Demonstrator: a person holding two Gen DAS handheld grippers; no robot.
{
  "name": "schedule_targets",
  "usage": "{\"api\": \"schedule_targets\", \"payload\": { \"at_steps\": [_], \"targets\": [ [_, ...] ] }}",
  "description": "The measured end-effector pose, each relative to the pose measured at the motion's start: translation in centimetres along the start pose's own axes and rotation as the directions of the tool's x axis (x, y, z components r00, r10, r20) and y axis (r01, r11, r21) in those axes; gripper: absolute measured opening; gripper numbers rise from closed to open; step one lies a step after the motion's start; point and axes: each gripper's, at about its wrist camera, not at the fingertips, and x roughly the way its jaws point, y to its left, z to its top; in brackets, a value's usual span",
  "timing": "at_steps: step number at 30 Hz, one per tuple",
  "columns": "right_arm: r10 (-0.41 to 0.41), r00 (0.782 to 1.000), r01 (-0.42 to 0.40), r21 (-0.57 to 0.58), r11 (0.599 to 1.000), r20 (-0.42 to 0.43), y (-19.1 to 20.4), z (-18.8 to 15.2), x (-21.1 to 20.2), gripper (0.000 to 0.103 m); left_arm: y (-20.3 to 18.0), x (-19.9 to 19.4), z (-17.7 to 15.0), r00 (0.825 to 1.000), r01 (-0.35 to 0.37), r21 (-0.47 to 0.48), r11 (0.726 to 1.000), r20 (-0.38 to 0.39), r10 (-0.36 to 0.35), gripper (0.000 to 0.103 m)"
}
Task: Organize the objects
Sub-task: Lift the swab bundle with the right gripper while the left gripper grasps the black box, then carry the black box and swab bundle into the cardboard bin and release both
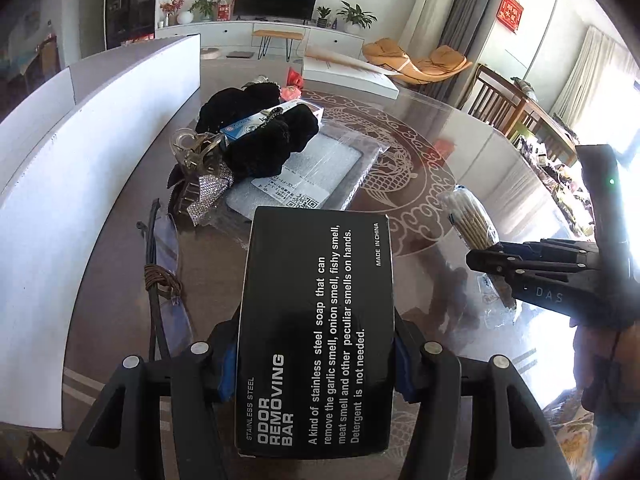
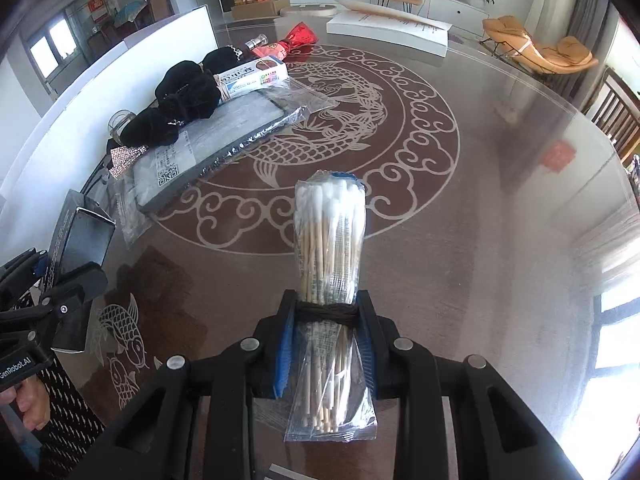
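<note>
I'm gripping the black box (image 1: 316,332) in my left hand-held gripper (image 1: 316,364), its long axis aiming at the pile (image 1: 256,136) in the upper left of the frame; my right hand-held gripper (image 2: 326,344) is clamping the cotton swabs (image 2: 330,240).

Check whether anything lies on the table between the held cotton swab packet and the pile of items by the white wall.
Nothing visible does. The right hand-held gripper grips the cotton swab packet, and bare patterned table runs from it to the wrapped grey pad at the pile's near edge.

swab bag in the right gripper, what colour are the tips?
White tips on pale wooden sticks, in a clear bag. Clearest in the right wrist view.
</note>
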Motion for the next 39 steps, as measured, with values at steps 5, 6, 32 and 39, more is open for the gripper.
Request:
{"api": "schedule_targets", "payload": {
  "at_steps": [5, 6, 32, 39],
  "targets": [
    [0.015, 0.997, -0.014, -0.015, 1.0, 0.077, 1.3, 1.6, -4.0, 0.029, 1.0, -4.4, 1.8, 0.996, 0.038, -0.054, 0.998, 0.087, -0.033, 0.058],
    [0.018, 0.995, -0.016, -0.026, 1.0, 0.094, 1.7, 2.0, -4.8, 0.029, 1.3, -5.4, 2.2, 0.994, 0.038, -0.064, 0.997, 0.105, -0.032, 0.058],
    [0.362, 0.911, -0.32, -0.213, 0.923, 0.198, 29.1, 23.1, -2.5, 0.029, 28.1, -8.8, 5.4, 0.96, -0.262, -0.52, 0.813, -0.052, 0.277, 0.058],
    [0.291, 0.952, -0.263, -0.236, 0.935, 0.091, 32.5, 23.7, 2.7, 0.054, 28.9, -6.6, 5.5, 0.948, -0.318, -0.539, 0.779, -0.172, 0.269, 0.076]
  ]
}}
